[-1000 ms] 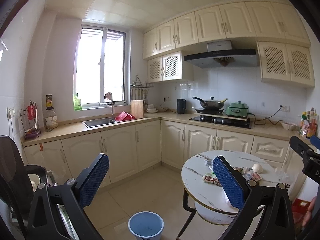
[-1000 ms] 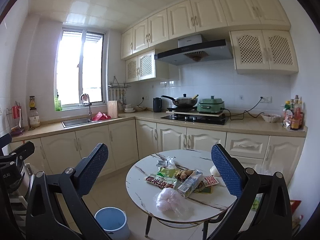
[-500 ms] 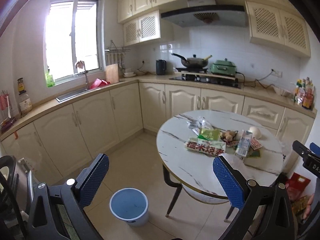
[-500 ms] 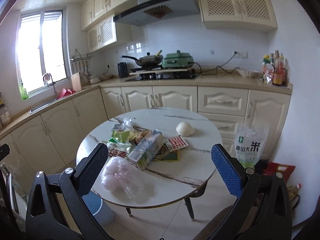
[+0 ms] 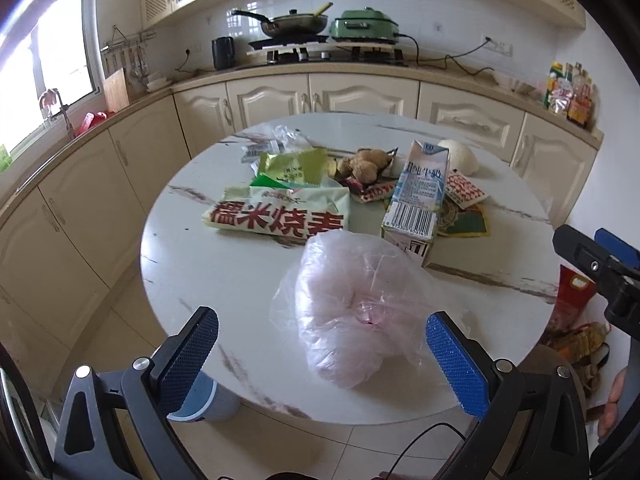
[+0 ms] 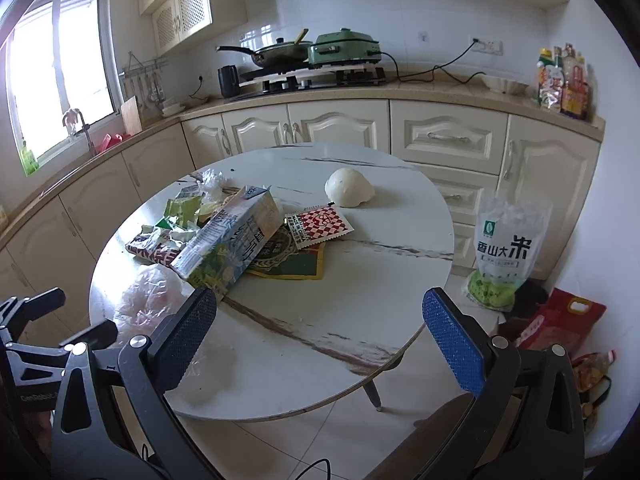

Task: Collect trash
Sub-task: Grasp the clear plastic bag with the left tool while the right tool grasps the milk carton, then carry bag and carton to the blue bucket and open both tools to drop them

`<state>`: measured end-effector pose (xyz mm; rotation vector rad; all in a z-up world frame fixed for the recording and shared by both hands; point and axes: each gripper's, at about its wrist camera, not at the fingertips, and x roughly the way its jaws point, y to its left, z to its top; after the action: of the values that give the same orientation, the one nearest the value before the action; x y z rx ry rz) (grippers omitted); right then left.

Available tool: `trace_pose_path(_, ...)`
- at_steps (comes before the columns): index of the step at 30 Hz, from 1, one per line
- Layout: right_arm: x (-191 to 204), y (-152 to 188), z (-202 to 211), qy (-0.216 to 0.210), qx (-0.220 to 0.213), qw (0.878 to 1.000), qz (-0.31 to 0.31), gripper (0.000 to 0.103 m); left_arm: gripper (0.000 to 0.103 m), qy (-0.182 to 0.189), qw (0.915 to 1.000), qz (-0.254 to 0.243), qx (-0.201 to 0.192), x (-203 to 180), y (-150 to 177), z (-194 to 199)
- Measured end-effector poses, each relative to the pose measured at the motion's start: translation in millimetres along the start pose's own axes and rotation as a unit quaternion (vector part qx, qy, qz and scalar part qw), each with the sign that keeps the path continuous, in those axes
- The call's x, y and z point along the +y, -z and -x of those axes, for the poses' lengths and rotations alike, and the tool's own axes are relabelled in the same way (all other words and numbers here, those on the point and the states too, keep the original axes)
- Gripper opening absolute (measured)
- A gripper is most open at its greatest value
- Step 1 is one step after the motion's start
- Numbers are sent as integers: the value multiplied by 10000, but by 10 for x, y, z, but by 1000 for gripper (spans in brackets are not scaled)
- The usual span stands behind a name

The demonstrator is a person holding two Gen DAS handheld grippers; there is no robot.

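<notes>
**Left tool lined up on the plastic bag at the near edge**

Left wrist view: the left tool (image 5: 322, 346) is wide open and holds nothing. The crumpled plastic bag (image 5: 352, 312) lies straight ahead of it, partly between the two fingers, on the near part of the round tabletop (image 5: 224, 276). Its long axis runs roughly away from the tool, so the jaws would close across its narrow side. Beyond the bag lie a food packet (image 5: 280, 214), a carton (image 5: 420, 196) and smaller wrappers, all close together; the bag nearly touches the carton's near end. A blue bin (image 5: 204, 404) stands on the floor under the tabletop's near-left edge, just beside the left finger. The right tool (image 5: 600, 264) shows at the far right, apart from the bag.

Right wrist view: the right tool (image 6: 318, 334) is also wide open and empty, over bare tabletop with free room ahead. The bag (image 6: 150, 300) lies to its left, the carton (image 6: 228, 240) ahead-left, a white bun-like lump (image 6: 350, 188) farther back. The left tool looks clearly nearer the bag, and the bin sits close for the drop.
</notes>
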<state>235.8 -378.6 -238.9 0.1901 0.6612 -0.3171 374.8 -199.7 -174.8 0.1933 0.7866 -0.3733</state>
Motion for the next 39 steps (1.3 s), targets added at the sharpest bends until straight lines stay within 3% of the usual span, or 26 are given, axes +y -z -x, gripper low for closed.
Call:
trace_pose_path(7,16,-100,-323,-153,197,9997,-35,103,102,1,9996,-34,296,-2,-251,-589)
trace_pose_path(10,99,-158,-462,-203,279,9994,-47,103,84,174,9993,24,335,42,-356,-768)
trace_pose_path(12,182,-207,-539,-263,312,9991,-83,103,61,499,9980,192,332,170,-346,-784)
trace_pose_path(15,350,-286,-664,-319,363,9987,-154,103,42,701,9969,256,241,393,-317,-779)
trace_pose_path(25,857,-377,-1284,-208,904,9954,-235,103,37,958,9945,386,-187,967,-153,-496)
trace_pose_path(29,765,-333,-1334,-356,1003,9930,-503,83,37,1042,9932,402,-323,1100,-90,-376)
trace_pose_path(30,746,-333,-1311,-361,980,9932,-520,67,37,1061,9928,411,-363,1133,-73,-354)
trace_pose_path(32,719,-334,-1272,-260,967,9938,-477,46,37,1122,9919,446,-390,1190,-64,-319)
trace_pose_path(33,691,-329,-1262,-286,986,9936,-476,41,37,1144,9915,459,-414,1218,-32,-290)
trace_pose_path(39,533,-310,-1051,-404,706,9943,-687,39,37,1264,9885,590,-588,1451,34,-76)
